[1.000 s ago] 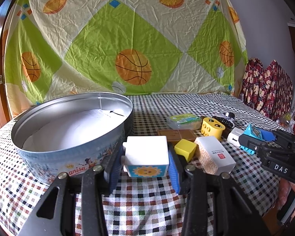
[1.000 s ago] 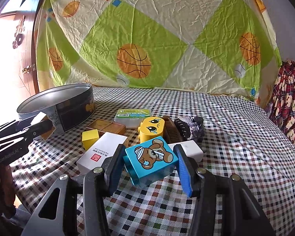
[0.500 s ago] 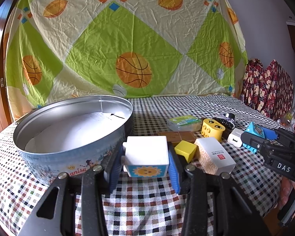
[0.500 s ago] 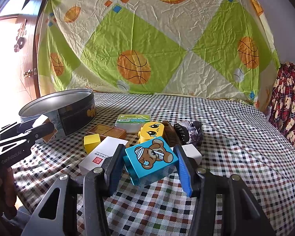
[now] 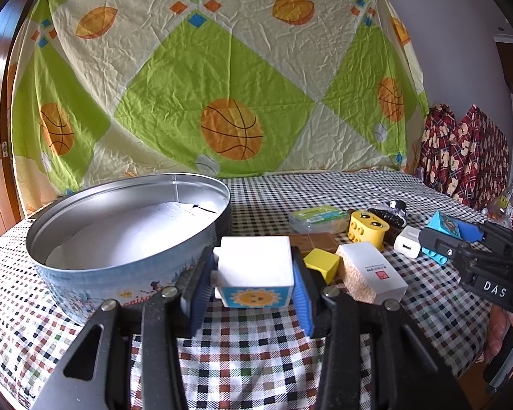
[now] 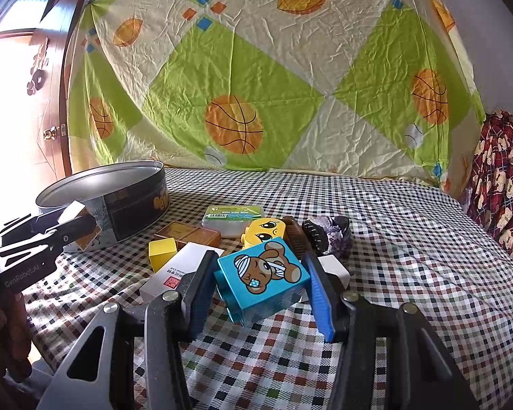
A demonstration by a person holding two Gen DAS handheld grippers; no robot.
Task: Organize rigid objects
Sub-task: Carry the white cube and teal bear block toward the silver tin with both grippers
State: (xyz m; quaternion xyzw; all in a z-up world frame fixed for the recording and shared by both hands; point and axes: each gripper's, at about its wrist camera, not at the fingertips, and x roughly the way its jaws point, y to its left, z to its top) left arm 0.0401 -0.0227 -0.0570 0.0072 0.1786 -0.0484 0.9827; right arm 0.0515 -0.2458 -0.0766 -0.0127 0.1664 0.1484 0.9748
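Observation:
My left gripper (image 5: pixel 253 273) is shut on a white block with a sun picture (image 5: pixel 254 270), held just right of the round metal tin (image 5: pixel 119 225). The tin holds only a white paper liner. My right gripper (image 6: pixel 260 283) is shut on a blue block with a bear picture (image 6: pixel 263 276), tilted, above the checked tablecloth. On the table between them lie a yellow cube (image 5: pixel 319 263), a white carton (image 5: pixel 372 273), a yellow face block (image 5: pixel 367 229), a brown bar (image 6: pixel 188 234), a clear green-labelled box (image 6: pixel 234 218) and a white charger (image 5: pixel 407 246).
A dark hair clip (image 6: pixel 328 234) and a brown comb (image 6: pixel 294 230) lie behind the blocks. A basketball-print sheet (image 5: pixel 222 85) hangs behind the table. Red patterned fabric (image 6: pixel 499 188) is at the right, a wooden door (image 6: pixel 44 102) at the left.

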